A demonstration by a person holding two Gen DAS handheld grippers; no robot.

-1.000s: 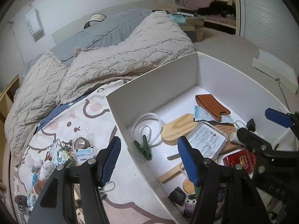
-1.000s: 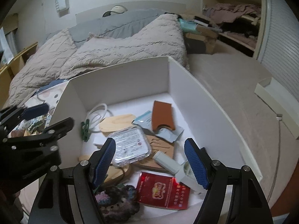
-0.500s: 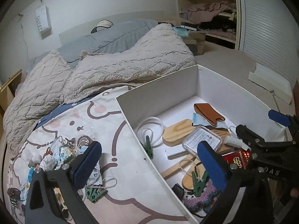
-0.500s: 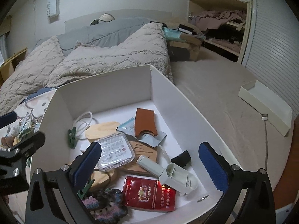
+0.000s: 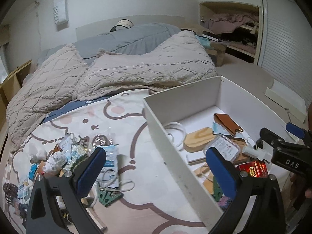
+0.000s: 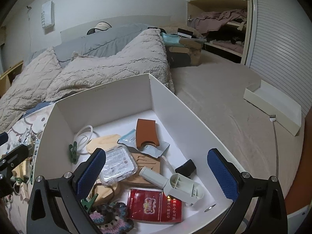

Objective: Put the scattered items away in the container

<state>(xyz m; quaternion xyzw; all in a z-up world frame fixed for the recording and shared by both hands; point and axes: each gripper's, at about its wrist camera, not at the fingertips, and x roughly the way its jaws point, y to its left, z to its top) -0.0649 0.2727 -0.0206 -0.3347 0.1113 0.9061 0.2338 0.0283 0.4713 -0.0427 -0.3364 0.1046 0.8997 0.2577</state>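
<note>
one white open cardboard box [image 6: 120, 97]; inside it: two green plastic clips [image 6: 73, 153], one red flat packet [image 6: 154, 204], one clear plastic case [image 6: 117, 162], one brown leather sleeve [image 6: 146, 132], one crocheted coaster [image 6: 111, 218].

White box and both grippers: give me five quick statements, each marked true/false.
1. The red packet lies inside the white box. True.
2. The right gripper is clamped on the clear plastic case. False: its fingers stand wide apart, holding nothing.
3. Loose items still lie on the cartoon-print sheet outside the box. True.
4. The brown leather pouch sits on the sheet beside the box. False: it is in the box.
5. The left gripper holds a green clip. False: it is open and empty; a green clip lies on the sheet below it.
</note>
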